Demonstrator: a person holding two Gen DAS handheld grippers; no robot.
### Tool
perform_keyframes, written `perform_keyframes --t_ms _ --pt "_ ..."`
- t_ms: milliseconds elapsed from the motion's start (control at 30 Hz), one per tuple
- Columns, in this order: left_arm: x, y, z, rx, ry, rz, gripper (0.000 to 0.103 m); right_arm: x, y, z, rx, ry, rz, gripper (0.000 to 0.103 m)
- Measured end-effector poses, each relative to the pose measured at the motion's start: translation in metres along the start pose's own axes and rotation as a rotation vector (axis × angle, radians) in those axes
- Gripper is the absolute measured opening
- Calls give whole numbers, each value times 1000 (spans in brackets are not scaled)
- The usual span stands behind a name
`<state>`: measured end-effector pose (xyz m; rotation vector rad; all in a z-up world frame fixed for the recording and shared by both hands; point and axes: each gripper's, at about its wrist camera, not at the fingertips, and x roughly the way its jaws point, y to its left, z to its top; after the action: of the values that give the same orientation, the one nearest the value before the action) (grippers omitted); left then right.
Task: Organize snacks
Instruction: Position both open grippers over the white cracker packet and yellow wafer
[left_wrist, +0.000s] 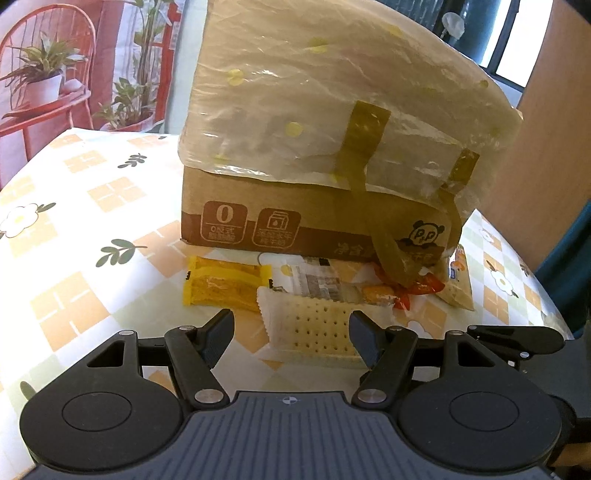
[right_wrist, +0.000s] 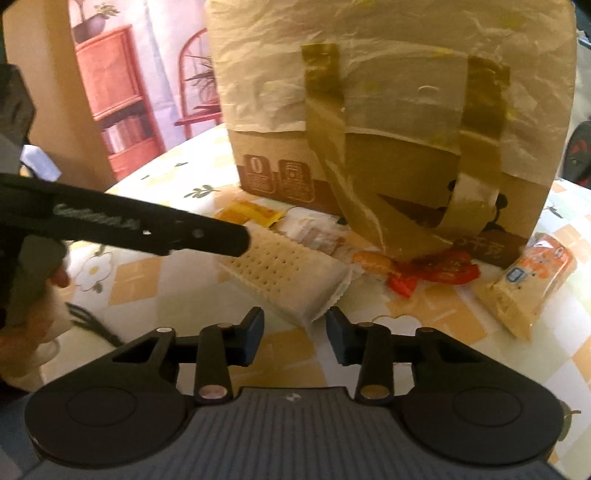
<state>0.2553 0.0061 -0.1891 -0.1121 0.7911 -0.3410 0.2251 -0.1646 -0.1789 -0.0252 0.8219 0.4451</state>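
While our left gripper (left_wrist: 291, 334) and right gripper (right_wrist: 295, 334) hang spread and empty, the cracker pack (left_wrist: 314, 328) lies at 12 o'clock, w/ cardboard box (left_wrist: 258, 206) behind.

Apparently "0" on cardboard box (left_wrist: 258, 206).

Right wrist view. The right gripper (right_wrist: 295, 334) hovers over the tabletop (right_wrist: 280, 354), jaws apart and empty. Just ahead of the jaws lies a cracker packet (right_wrist: 291, 273), its near corner pointing between them. Beyond it stands a cardboard box (right_wrist: 388, 184) lined with a plastic bag (right_wrist: 369, 66). Ahead and right lie a red wrapper (right_wrist: 439, 275) and an orange-labelled packet (right_wrist: 528, 284); ahead and left, a yellow packet (right_wrist: 247, 214). The left gripper (right_wrist: 207, 236) reaches in from the left, touching the cracker packet's far edge.
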Motion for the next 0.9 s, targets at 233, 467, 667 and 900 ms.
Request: perform_keyframes --t_ms 233,467,667,900 --pt "-1 -3 -2 -9 15 -2 71 -9 -13 0 33 -22 -56 40" --pt "-4 3 -3 -22 13 20 71 -19 -19 5 28 -61 -90 40" --pt "-6 5 -3 -29 13 26 70 -17 -35 5 101 -60 -182 40" --pt "-9 11 -3 -57 19 32 70 -5 -24 6 60 -17 -156 40"
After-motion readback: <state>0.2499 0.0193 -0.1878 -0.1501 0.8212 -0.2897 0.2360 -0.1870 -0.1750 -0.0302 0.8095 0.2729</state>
